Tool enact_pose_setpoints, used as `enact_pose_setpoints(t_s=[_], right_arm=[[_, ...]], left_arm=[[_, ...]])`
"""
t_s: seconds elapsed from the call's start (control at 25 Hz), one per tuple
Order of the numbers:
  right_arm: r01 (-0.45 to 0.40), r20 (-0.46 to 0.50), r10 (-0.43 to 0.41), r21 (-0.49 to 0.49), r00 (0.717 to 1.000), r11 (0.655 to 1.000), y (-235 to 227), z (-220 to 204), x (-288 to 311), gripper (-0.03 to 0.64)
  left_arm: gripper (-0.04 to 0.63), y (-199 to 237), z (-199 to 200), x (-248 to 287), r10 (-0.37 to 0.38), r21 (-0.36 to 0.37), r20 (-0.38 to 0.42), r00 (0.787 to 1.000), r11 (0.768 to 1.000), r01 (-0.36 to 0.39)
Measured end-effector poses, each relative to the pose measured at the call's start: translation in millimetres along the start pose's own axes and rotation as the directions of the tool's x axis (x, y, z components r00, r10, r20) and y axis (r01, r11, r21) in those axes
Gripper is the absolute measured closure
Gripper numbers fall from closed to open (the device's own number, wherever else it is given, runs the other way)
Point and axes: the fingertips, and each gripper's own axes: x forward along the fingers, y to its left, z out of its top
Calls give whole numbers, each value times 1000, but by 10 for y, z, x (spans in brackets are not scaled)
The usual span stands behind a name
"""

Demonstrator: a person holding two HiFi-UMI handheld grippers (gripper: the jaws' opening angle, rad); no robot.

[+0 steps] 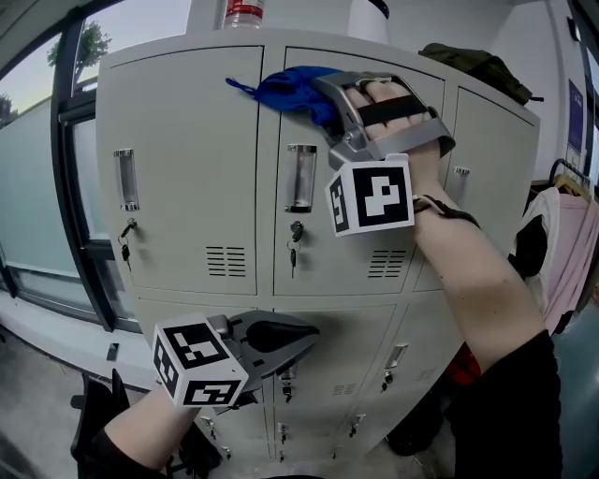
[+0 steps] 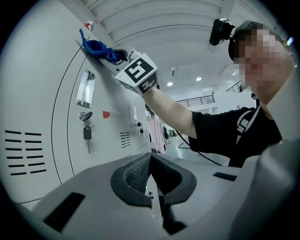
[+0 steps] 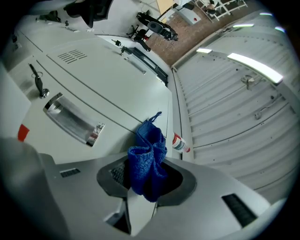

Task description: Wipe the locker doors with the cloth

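Observation:
A bank of pale grey lockers (image 1: 187, 187) fills the head view. My right gripper (image 1: 323, 94) is raised to the top of the upper middle door (image 1: 346, 253), shut on a bunched blue cloth (image 1: 285, 89) that lies against the door near its top edge. In the right gripper view the cloth (image 3: 147, 159) bulges out between the jaws of that gripper (image 3: 145, 180), above the door's recessed handle (image 3: 72, 122). My left gripper (image 1: 304, 335) hangs lower, in front of the bottom row of doors, shut and empty (image 2: 150, 176). From the left gripper view the cloth (image 2: 98, 48) shows pressed on the door.
Keys hang in the locks (image 1: 295, 248) (image 1: 124, 245). A bottle (image 1: 243, 11) and a dark bag (image 1: 477, 61) sit on top of the lockers. A window (image 1: 37, 187) is at the left, hanging clothes (image 1: 571, 243) at the right, a dark chair (image 1: 94, 421) low left.

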Motion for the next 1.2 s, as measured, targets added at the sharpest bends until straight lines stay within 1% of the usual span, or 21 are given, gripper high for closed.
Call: enact_pose_setpoints(t_s=[0.24, 0.44, 0.8, 0.92, 1.0, 1.04, 1.12, 1.2], right_arm=[[-3, -74, 4, 13, 997, 1000, 63, -559, -174, 515], [-16, -156, 20, 25, 988, 1000, 171, -1071, -384, 515], [-40, -253, 48, 37, 966, 998, 324, -1615, -635, 514], [-35, -287, 55, 73, 956, 997, 322, -1780, -715, 515], [-9, -284, 42, 115, 958, 993, 239, -1779, -755, 515], [7, -269, 29, 132, 963, 991, 176, -1713, -761, 515], [30, -215, 3, 149, 977, 988, 54, -1440, -727, 514], [30, -141, -11, 137, 990, 990, -8, -1031, -646, 515]], left_arm=[[588, -17, 16, 79, -23, 4, 2, 1000, 1000, 23], [588, -51, -13, 156, -47, -6, 0, 999, 999, 47], [588, -92, -4, 252, -67, -8, -1, 998, 998, 67], [588, -111, -13, 255, -69, -10, -2, 998, 998, 69], [588, -130, -11, 239, -71, -10, 1, 998, 997, 71], [588, -138, -7, 227, -71, -9, 3, 997, 997, 71], [588, -141, 3, 205, -69, -6, 9, 998, 998, 69], [588, -139, 11, 188, -65, -6, 15, 998, 998, 65]])
